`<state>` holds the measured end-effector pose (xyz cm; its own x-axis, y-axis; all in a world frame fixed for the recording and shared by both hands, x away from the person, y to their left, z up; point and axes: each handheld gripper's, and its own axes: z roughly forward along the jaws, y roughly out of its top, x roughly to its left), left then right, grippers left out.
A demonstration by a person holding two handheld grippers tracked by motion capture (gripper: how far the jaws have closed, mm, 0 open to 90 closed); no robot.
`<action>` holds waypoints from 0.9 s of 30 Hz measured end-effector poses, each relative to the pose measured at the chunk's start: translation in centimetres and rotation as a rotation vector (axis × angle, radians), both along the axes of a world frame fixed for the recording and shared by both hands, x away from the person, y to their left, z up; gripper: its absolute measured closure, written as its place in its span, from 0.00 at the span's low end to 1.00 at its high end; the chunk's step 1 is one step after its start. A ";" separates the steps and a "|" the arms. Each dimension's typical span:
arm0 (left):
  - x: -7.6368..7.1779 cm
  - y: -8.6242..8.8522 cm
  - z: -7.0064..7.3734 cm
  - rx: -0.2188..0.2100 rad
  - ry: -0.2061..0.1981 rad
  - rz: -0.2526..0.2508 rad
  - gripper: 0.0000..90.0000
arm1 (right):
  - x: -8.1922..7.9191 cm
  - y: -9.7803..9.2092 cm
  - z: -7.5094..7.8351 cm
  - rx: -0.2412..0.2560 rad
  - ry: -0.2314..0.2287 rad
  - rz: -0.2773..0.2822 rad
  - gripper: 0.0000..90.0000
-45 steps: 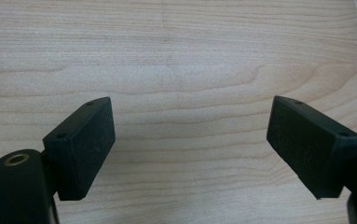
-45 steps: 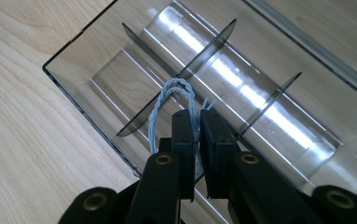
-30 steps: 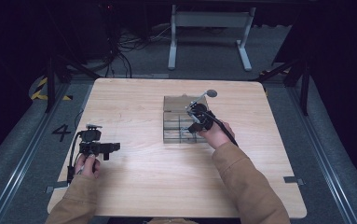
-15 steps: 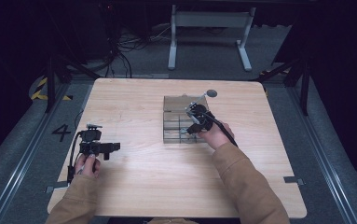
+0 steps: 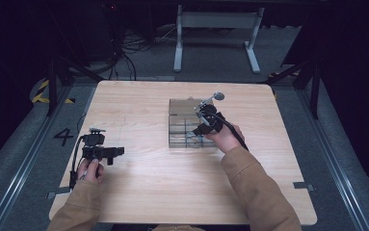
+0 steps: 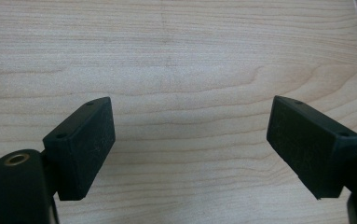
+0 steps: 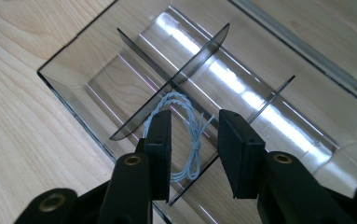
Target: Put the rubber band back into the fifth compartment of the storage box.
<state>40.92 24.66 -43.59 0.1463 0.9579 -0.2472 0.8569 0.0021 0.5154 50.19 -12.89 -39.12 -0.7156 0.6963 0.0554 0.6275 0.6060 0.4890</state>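
**A:** So what's the right gripper [image 7: 192, 140] doing over that clear divided organizer box [image 5: 188, 126]? In the right gripper view the jaws sit partly apart, straddling a light-blue twisted string loop [image 7: 185, 135] that's knotted near one end. The loop lies in a compartment at the box's near end, draped by a smoky divider [image 7: 176, 79]. I can't tell if the left pad is touching the string or just in front of it, but nothing looks pinched.

**B:** My guess is it's lined up that way so the jaws can drop either side of the string without hitting the divider. Left gripper [image 5: 100, 151] is parked well away on the wooden table [image 5: 138, 192], jaws spread wide with bare wood between them, probably just keeping clear.

**A:** Count check: one box, one string loop, two grippers. I make out one long divider and two cross ones.

**B:** Same here.
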 end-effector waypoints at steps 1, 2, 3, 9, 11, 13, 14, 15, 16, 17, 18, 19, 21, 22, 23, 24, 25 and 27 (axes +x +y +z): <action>0.0 0.0 0.0 0.001 -0.001 0.000 0.18 | -0.1 0.0 0.3 0.009 -0.004 0.001 0.73; 0.0 0.0 0.0 0.000 0.000 0.000 0.18 | -0.2 -0.1 0.5 0.010 -0.010 0.001 0.72; 0.0 0.0 0.0 0.000 0.002 0.000 0.18 | -0.3 -0.2 0.7 0.016 -0.011 0.004 0.72; -0.1 0.2 0.0 0.004 -0.002 0.000 0.18 | -0.7 -0.6 1.9 0.042 -0.031 0.003 0.71; -0.2 0.2 0.0 0.002 0.001 0.003 0.18 | -0.9 -0.9 2.3 0.046 -0.037 0.000 0.71; -0.2 0.4 0.0 0.002 0.002 0.003 0.18 | -1.1 -1.1 2.6 0.051 -0.043 0.001 0.71; -0.3 0.5 0.0 0.001 0.000 0.005 0.18 | -1.2 -1.3 2.8 0.053 -0.046 0.001 0.70; -0.3 0.5 0.0 0.000 0.001 0.009 0.18 | -1.3 -1.4 3.0 0.057 -0.050 0.001 0.70; -0.4 0.6 0.0 -0.002 -0.002 0.013 0.18 | -1.5 -1.7 3.4 0.063 -0.058 -0.001 0.70; -0.4 0.6 0.0 -0.002 -0.003 0.012 0.18 | -1.6 -1.9 3.5 0.065 -0.060 0.000 0.70; -0.5 0.6 0.0 0.000 -0.003 0.011 0.18 | -1.6 -2.0 3.6 0.069 -0.061 -0.002 0.70; -0.5 0.6 0.0 0.000 -0.003 0.011 0.18 | -1.8 -2.1 3.8 0.071 -0.066 -0.001 0.70; -0.5 0.7 0.0 0.001 0.000 0.009 0.18 | -2.0 -2.4 4.2 0.076 -0.072 0.003 0.69; -0.5 0.7 0.0 0.001 0.000 0.009 0.18 | -2.0 -2.4 4.2 0.076 -0.072 0.003 0.69; -0.5 0.7 0.0 0.000 -0.002 0.011 0.18 | -2.2 -2.5 4.3 0.078 -0.076 0.000 0.69; -0.5 0.7 0.0 -0.001 -0.004 0.012 0.18 | -2.4 -2.8 4.5 0.080 -0.082 0.006 0.69; -0.5 0.7 0.0 -0.004 -0.004 0.015 0.18 | -2.5 -2.9 4.7 0.082 -0.083 0.006 0.68; -0.5 0.7 0.0 -0.004 -0.004 0.015 0.18 | -2.7 -3.0 4.8 0.082 -0.090 0.010 0.68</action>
<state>40.44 25.32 -43.57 0.1327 0.9591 -0.2502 0.8545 0.0172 0.5192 47.49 -15.92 -34.29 -0.7269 0.6851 0.0474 0.5733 0.5673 0.5912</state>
